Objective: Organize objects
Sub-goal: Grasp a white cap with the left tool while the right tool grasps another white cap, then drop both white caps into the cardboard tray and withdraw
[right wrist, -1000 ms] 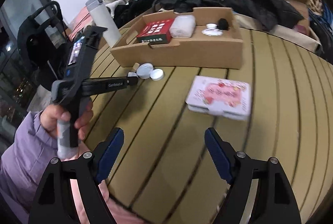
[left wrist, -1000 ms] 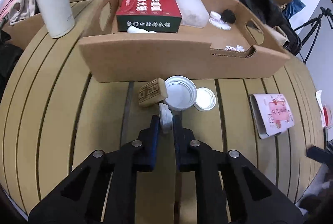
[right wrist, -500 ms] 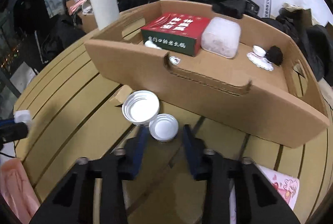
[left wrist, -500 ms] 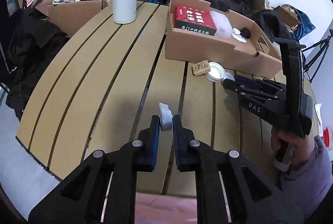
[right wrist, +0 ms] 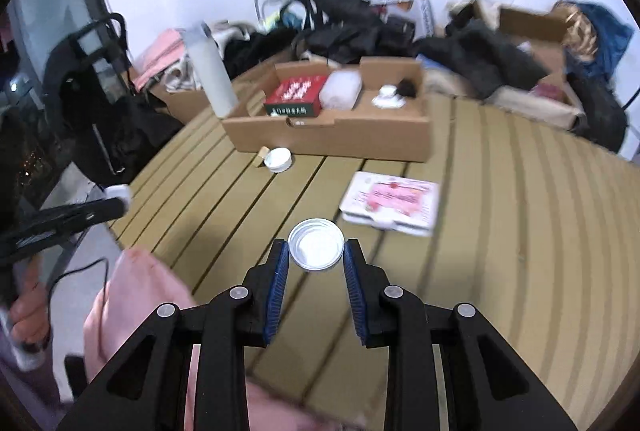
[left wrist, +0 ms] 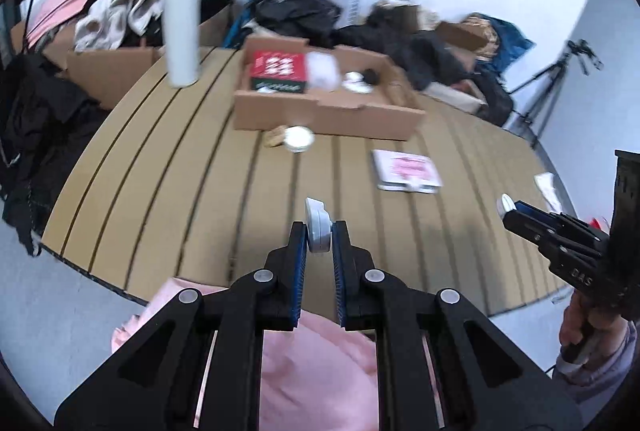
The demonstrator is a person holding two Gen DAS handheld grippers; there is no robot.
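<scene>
lids are what both hands carry at this moment, lifted off the slatted wooden table (right wrist: 520, 191). the left hand-held gripper (left wrist: 319, 231) is clamped on a small white cap (left wrist: 317, 229), held on edge between its blue pads, above the near part of the table. the right hand-held gripper (right wrist: 316, 251) has just been closing, and its pads now press on either side of a round silver lid (right wrist: 316, 244), hollow side up, held in the air above the table.

in the left wrist view the right hand-held gripper shows at the right edge with the silver lid seen edge-on at its tip. in the right wrist view the left hand-held gripper reaches in from the left with the white cap at its tip.

farther back on the table stands an open cardboard box (right wrist: 332, 141). inside it lie a red and green carton (right wrist: 294, 97), a frosted plastic tub (right wrist: 342, 91), a small white dish (right wrist: 387, 97) and a dark lump (right wrist: 407, 87) just beside the dish. in front of the box, on the table, a larger white lid (right wrist: 279, 159) lies touching or nearly touching a small tan block (right wrist: 263, 154). a flat white and pink packet (right wrist: 394, 203) lies on the table well apart from the box. a tall white bottle (right wrist: 210, 75) stands upright to the left of the box. pink fabric (left wrist: 312, 363) fills the bottom of both views. both views are blurred.
</scene>
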